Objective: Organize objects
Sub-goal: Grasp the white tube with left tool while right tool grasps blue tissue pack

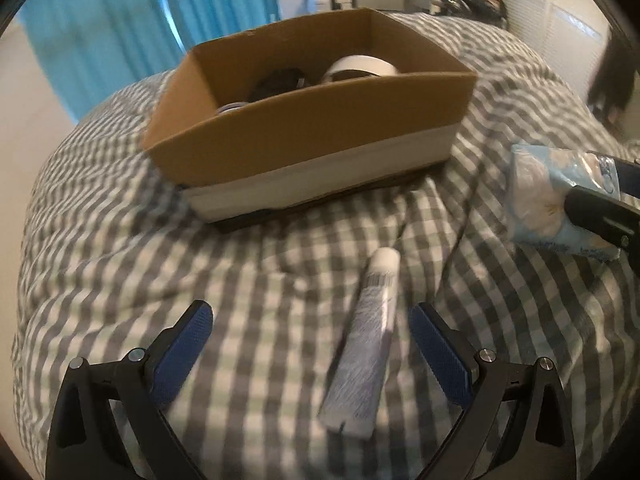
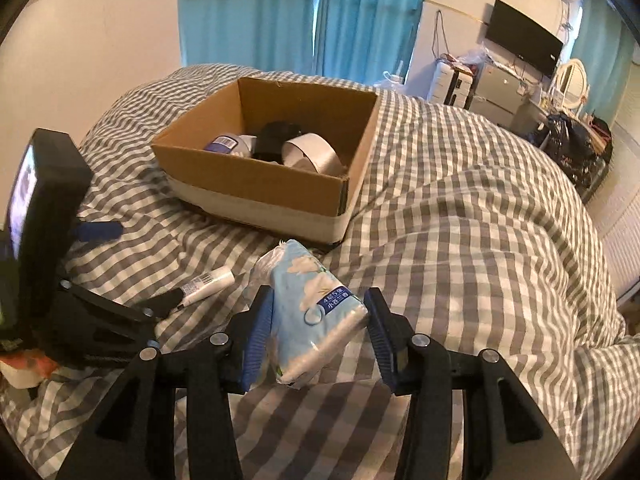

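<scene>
While boxed, three items [image 2: 276, 146]; outside, two.

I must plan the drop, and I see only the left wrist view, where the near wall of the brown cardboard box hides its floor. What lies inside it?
Observer: Three things sit by the near wall of the brown cardboard box: a white jar with a blue label, a black object and a grey roll of tape.
Operator: Is floor left for the light blue plastic tissue pack?
Observer: Yes, bare cardboard shows behind them, toward the far wall.
Operator: Does the right gripper hold the pack on both sides?
Observer: Yes. The right gripper has one blue jaw on each long side of the pack, shut on it.
</scene>
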